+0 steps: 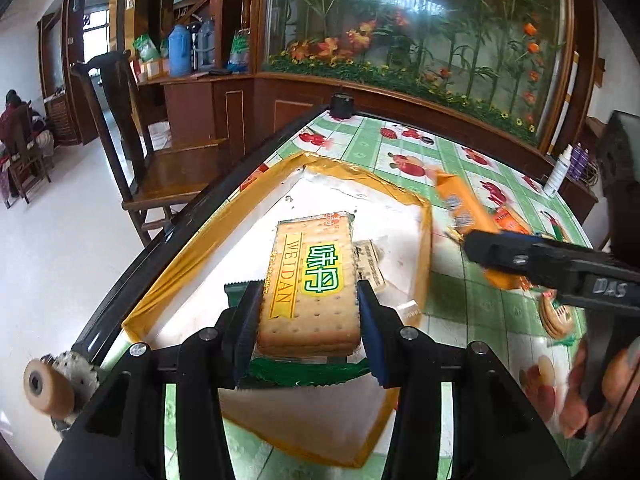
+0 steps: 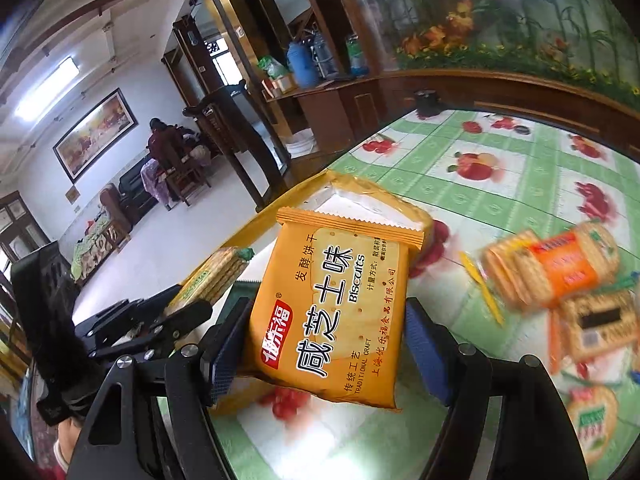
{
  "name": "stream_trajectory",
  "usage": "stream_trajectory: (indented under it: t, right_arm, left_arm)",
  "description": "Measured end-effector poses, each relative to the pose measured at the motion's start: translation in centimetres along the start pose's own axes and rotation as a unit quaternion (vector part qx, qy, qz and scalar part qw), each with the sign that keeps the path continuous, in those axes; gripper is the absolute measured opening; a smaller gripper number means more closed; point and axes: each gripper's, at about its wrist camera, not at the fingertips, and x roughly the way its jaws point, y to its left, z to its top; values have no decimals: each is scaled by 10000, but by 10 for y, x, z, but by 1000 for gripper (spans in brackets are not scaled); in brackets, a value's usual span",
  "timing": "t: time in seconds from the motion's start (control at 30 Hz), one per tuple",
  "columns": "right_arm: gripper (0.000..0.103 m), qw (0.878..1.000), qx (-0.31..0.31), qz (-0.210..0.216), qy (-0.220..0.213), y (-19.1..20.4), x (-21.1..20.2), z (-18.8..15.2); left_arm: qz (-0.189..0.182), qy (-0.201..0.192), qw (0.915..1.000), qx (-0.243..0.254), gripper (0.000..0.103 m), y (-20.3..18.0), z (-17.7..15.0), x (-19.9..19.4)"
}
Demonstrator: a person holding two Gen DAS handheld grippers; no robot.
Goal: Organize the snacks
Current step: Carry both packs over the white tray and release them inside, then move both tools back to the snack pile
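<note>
My left gripper (image 1: 306, 316) is shut on a green-edged Weidan cracker pack (image 1: 310, 284) and holds it over the shallow white box with yellow tape rim (image 1: 224, 240). My right gripper (image 2: 320, 344) is shut on an orange biscuit pack (image 2: 332, 312), lifted above the table to the right of the box (image 2: 360, 196). In the left wrist view the right gripper (image 1: 520, 256) shows at right with the orange pack (image 1: 464, 208). In the right wrist view the left gripper (image 2: 160, 320) shows at left with its cracker pack (image 2: 216, 276).
Several more cracker packs (image 2: 556, 268) lie on the green fruit-print tablecloth (image 2: 500, 168) at right. A paper slip (image 1: 370, 264) lies in the box. A wooden chair (image 1: 160, 160) stands by the table's left edge. A white bottle (image 1: 558, 174) stands far right.
</note>
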Motion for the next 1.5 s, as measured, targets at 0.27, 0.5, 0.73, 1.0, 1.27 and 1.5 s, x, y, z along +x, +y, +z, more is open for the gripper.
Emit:
stream_trajectory:
  t: [0.27, 0.5, 0.73, 1.0, 1.27, 1.5]
  right_arm:
    - [75, 9996, 106, -45, 252, -3, 66, 28]
    - [74, 9982, 197, -253, 500, -18, 110, 49]
    - [61, 9973, 181, -287, 655, -23, 124, 49]
    - [71, 9985, 324, -221, 381, -27, 84, 42]
    - [78, 9960, 691, -557, 119, -68, 15, 3]
    - [81, 9898, 1001, -1005, -88, -109, -50, -41]
  left_arm:
    - [273, 116, 9995, -54, 44, 3, 17, 37]
    - [472, 358, 9981, -151, 44, 10, 30, 70]
    - [648, 708, 9954, -31, 46, 5, 31, 79]
    - [1061, 342, 9937, 141, 85, -4, 32, 52]
    - [670, 227, 9974, 101, 85, -26, 35, 34]
    - [201, 254, 9989, 326, 85, -70, 32, 29]
